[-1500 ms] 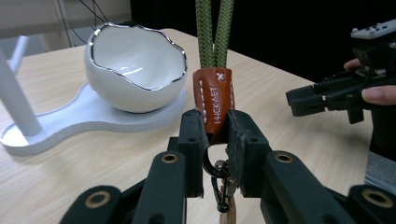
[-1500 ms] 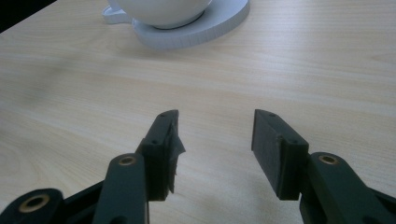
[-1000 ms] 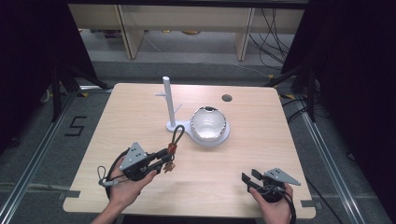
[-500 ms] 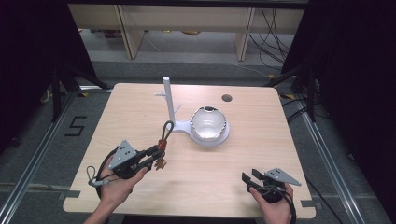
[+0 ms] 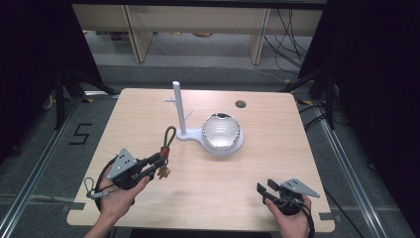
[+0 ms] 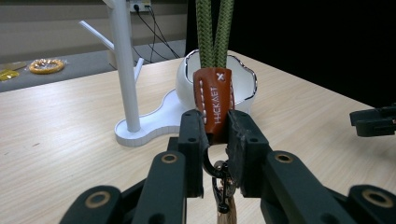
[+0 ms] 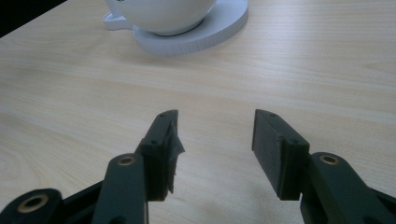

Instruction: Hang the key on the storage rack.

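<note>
1. left gripper (image 6: 216, 133): jaws pinch the orange leather tab (image 6: 214, 101) of a keychain. the grip sits low on the tab, just above the metal clasp (image 6: 219, 179) that hangs below the jaws.
2. keychain position: held off the table (image 5: 277, 163) at its near left part, well apart from the white stand (image 5: 179, 106). the green cord loop (image 5: 169, 135) rises upright above the tab.
3. right gripper (image 7: 215, 140): jaws spread, nothing between them, low over bare wood at the near right corner of the table. it plays no part in the work in hand.
4. fixtures: the stand's post carries short side pegs (image 6: 96, 33); its base joins a round dish with a white bowl (image 5: 221, 131) on it.
5. judgement: the work appears to be hanging the loop on a peg; that step is not yet done.
6. risk, slip: the tab is smooth leather held on a narrow strip. a quick swing could let it slide out, dropping the keychain on the table.
7. risk, loop shape: the cord is limp and its two strands lie close together. the opening may miss the peg tip or fold against it.
8. risk, stand: the stand looks light. a sideways push from the jaws or the cord could shift or tip it, as the right gripper is not bracing it.
9. risk, clasp: the dangling clasp could catch the bowl's rim on approach.
</note>
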